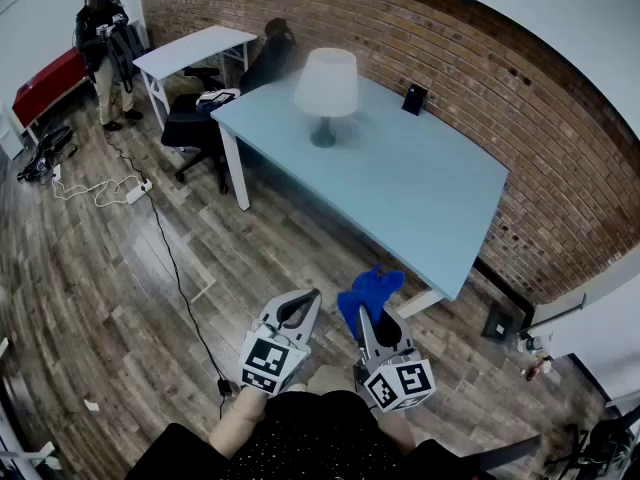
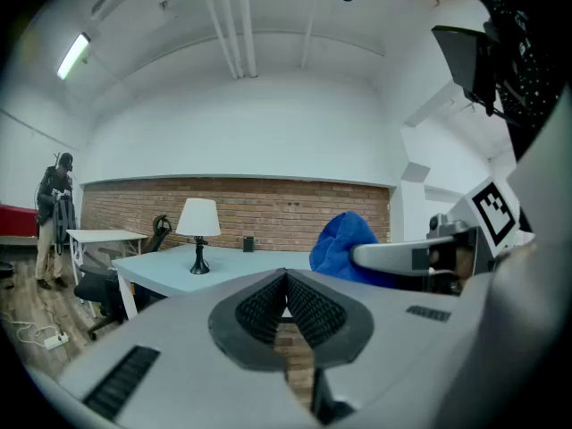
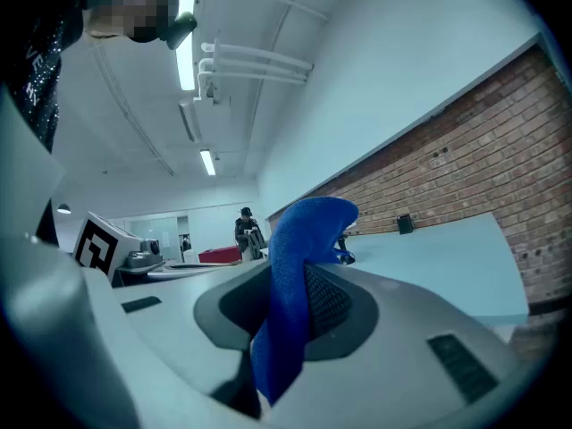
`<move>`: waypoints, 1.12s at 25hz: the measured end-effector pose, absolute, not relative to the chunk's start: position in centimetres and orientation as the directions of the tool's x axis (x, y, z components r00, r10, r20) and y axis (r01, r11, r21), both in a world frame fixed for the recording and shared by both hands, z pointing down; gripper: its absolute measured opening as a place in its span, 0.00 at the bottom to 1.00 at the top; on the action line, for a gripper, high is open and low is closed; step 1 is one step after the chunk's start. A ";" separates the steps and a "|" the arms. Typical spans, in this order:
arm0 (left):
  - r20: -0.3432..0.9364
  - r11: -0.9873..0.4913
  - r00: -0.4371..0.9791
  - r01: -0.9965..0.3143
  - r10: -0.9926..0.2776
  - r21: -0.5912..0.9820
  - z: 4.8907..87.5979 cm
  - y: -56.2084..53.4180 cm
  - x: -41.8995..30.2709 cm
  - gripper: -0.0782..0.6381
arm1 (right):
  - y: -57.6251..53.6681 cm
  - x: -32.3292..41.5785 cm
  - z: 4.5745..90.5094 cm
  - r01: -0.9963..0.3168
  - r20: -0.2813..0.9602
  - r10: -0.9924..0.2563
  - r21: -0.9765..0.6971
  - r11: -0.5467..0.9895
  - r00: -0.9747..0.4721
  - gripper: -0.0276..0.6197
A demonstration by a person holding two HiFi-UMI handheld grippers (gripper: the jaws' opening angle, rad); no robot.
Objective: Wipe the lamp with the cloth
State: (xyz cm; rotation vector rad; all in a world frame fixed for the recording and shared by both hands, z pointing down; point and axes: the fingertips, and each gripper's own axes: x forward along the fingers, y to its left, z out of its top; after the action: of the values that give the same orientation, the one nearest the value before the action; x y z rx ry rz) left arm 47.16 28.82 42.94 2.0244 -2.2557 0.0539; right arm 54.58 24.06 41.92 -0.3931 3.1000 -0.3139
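Both claws hang over open wooden floor [image 1: 120,268], short of the desk's [image 1: 440,208] near corner. The left claw [image 1: 312,300] is closed tight on nothing, and the right claw [image 1: 363,320] pinches a blue cloth [image 1: 370,290] that stands up out of its jaws. The lamp [image 1: 326,88], white-shaded on a dark base, stands upright toward the desk's left end, well apart from the cloth, with bare desktop between it and the near corner. A brick wall [image 1: 520,118] runs along the desk's far edge, a black chair [image 1: 190,123] sits at its left end, and a cable [image 1: 170,258] trails across the floor.
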 end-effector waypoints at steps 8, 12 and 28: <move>0.118 0.158 -0.150 -0.986 -0.982 0.057 43.2 29.1 43.7 0.12 | 23.1 51.4 41.5 -0.259 0.027 -0.259 -0.185 0.948 -0.965 0.18; 0.131 0.176 -0.167 -0.982 -0.977 0.064 43.9 28.0 42.0 0.12 | 21.8 49.7 42.0 -0.250 0.042 -0.246 -0.188 0.950 -0.968 0.18; 0.129 0.241 -0.230 -0.968 -0.965 0.077 43.5 17.7 29.0 0.12 | 10.3 36.2 41.9 -0.196 0.047 -0.191 -0.194 0.961 -0.981 0.18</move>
State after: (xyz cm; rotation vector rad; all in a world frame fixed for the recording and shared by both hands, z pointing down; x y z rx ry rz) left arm 28.97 17.69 43.47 1.8483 -2.3521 0.0286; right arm 36.21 10.33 41.86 -0.3096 3.1389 -0.3144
